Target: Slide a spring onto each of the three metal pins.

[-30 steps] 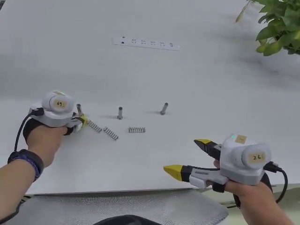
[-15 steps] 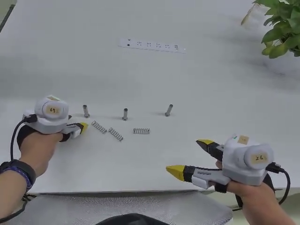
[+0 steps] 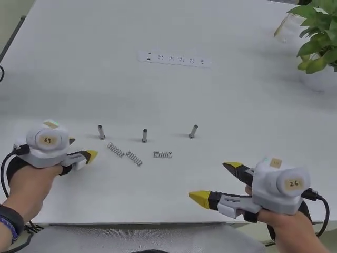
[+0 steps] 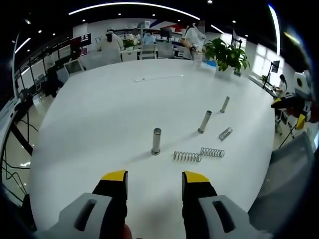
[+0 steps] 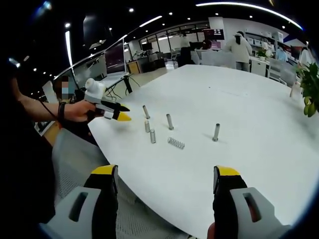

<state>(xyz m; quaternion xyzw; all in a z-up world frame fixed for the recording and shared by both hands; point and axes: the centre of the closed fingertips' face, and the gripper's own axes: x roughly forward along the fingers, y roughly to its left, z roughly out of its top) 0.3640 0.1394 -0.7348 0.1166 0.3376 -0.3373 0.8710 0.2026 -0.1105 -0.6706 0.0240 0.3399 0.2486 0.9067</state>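
Observation:
Three short metal pins stand upright in a row on the white table: left pin (image 3: 100, 132), middle pin (image 3: 145, 136), right pin (image 3: 193, 132). Just in front of them lie three loose springs (image 3: 115, 150), (image 3: 134, 158), (image 3: 162, 154). My left gripper (image 3: 81, 148) hovers to the left of the springs, open and empty; in its own view (image 4: 152, 179) the nearest pin (image 4: 156, 141) stands straight ahead. My right gripper (image 3: 216, 182) is at the front right, wide open and empty. Its own view (image 5: 167, 172) has a spring (image 5: 175, 143) ahead of it.
A white power strip (image 3: 175, 59) lies at the back of the table. A potted plant (image 3: 318, 37) stands at the back right corner. The table's front edge (image 3: 131, 221) runs just below both hands.
My left gripper has drawn back to the left, away from the left pin and the springs. The right gripper has barely moved. The head camera has shifted.

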